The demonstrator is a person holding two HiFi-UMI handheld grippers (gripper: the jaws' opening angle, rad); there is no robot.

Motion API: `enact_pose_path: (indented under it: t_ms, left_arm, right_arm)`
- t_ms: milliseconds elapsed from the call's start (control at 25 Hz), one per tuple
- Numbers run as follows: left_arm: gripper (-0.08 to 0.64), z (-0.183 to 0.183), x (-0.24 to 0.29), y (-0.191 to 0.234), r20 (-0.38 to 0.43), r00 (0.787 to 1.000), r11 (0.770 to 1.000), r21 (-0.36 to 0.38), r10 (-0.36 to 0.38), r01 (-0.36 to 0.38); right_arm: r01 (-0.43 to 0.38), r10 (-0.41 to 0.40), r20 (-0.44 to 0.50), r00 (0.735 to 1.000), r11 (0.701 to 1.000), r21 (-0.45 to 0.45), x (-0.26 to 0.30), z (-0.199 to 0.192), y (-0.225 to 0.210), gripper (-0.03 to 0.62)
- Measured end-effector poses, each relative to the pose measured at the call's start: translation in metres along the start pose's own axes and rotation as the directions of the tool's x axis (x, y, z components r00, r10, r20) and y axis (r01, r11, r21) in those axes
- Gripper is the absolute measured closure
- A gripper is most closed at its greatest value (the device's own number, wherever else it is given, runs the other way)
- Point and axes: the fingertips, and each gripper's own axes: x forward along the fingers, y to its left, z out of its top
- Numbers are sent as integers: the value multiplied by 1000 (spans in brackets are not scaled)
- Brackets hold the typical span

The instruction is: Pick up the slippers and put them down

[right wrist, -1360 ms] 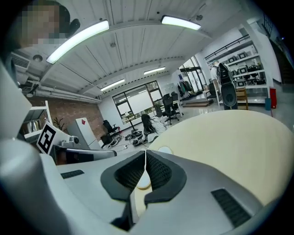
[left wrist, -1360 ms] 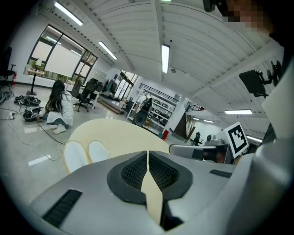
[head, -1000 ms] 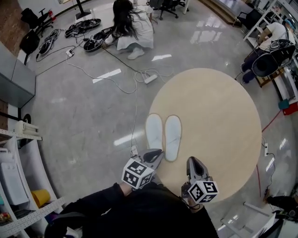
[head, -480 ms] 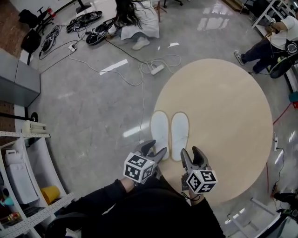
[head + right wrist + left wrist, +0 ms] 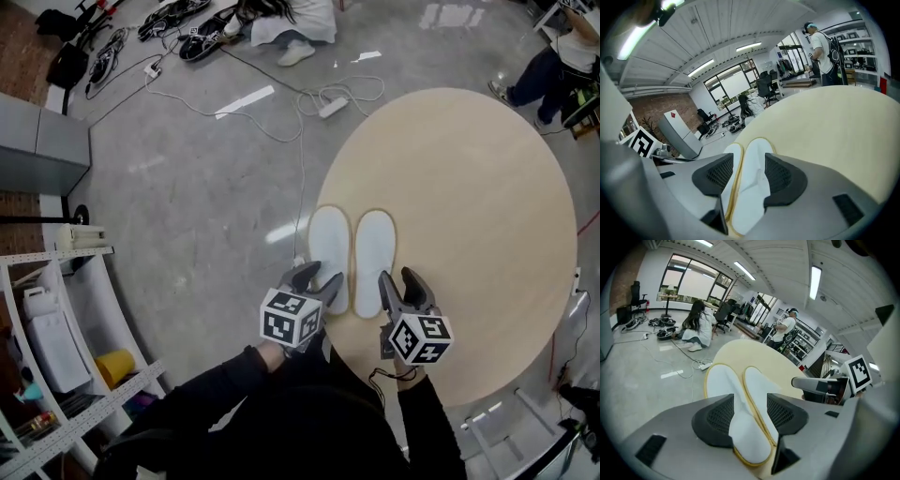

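Two flat white yellow-edged slippers (image 5: 330,246) lie on the round pale wooden desk (image 5: 487,187). The left tool (image 5: 316,278) and right tool (image 5: 400,281), both wide open, cover their near ends.

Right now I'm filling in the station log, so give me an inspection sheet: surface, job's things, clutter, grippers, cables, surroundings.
Surface: round pale wooden table on a glossy grey floor.
Job's things: left slipper and right slipper, white with tan edging, side by side near the table's edge.
Clutter: nothing seen on the table.
Grippers: left gripper open, jaws either side of the left slipper's heel; right gripper open, astride the right slipper's heel.
Cables: white power strip and loose leads on the floor.
Surroundings: crouching person, second person, white shelving, grey cabinet.
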Motion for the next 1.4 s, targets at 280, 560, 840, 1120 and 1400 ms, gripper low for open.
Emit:
enact_pose_path:
  t_ms: [280,560,840,1120,1400]
  left_arm:
    - [331,-7,38,22,-32,999,998,-57,25,-26]
    - [334,-13,60,20,-67,998,999,-50,7,-10]
    - [422,-21,75,31,-101,994,998,-39,41,-45]
    - [529,-16,65,33,-76,996,998,-44,39,-43]
    - [528,-16,63,22,-68,997,998,-48,23,-26]
  right_arm:
    - [-26,28,-52,998,998,50,48,-15,-22,382]
    - [-48,55,-103,993,997,67,70,-29,-26,383]
    - [-57,64,-127,990,997,57,81,-37,-33,437]
    - [-86,91,-116,989,995,44,77,-33,-20,564]
    - [-70,73,-34,997,993,100,57,-18,-23,566]
